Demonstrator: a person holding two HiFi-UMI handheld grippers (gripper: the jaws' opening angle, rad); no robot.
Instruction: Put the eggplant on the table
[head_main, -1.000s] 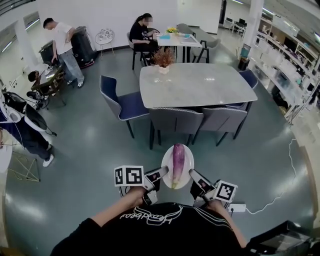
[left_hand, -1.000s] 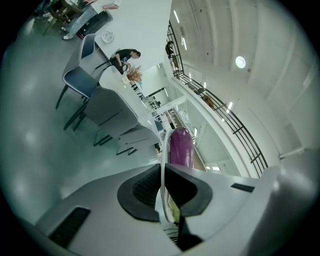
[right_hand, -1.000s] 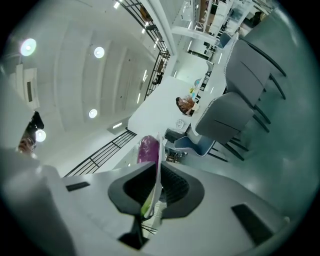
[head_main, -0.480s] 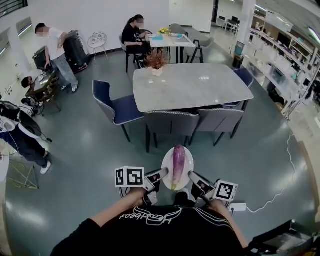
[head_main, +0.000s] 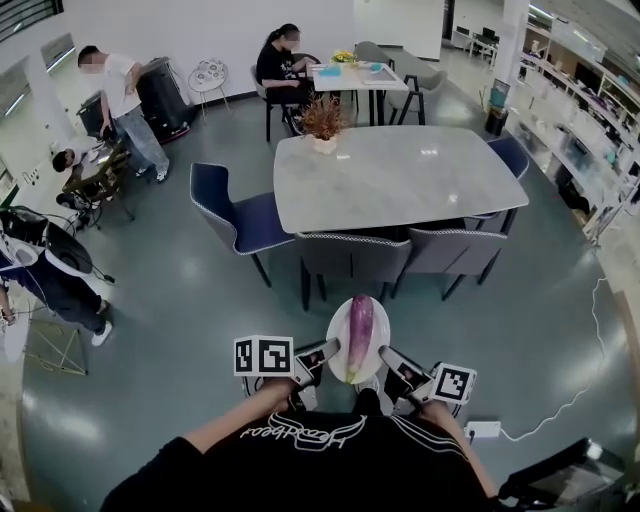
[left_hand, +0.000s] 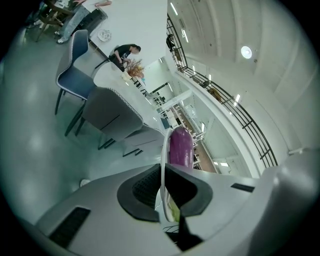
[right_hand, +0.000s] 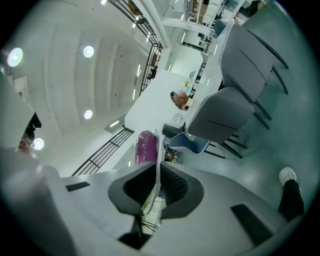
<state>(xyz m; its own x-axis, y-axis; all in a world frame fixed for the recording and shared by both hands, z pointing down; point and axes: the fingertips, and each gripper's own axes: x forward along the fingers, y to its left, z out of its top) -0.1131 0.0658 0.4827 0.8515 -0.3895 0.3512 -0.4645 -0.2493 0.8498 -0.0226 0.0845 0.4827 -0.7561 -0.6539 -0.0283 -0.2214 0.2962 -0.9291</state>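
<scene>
Two grippers clamp a thin, round white plate (head_main: 336, 335): left gripper (head_main: 324, 352) on its left rim, right gripper (head_main: 388, 356) on its right. A glossy purple eggplant (head_main: 360, 335) lies on it, above smooth grey floor (head_main: 180, 300), short of the pale rounded table (head_main: 400, 175).

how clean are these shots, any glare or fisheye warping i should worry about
Head view: sharp and evenly lit, with soft glare on the table top and glossy floor; edges bow outward. Left gripper view: strong fisheye, black corners, the railing curves, yet the eggplant is crisp. Right gripper view: same warping, and the ceiling lights bloom slightly.
</scene>
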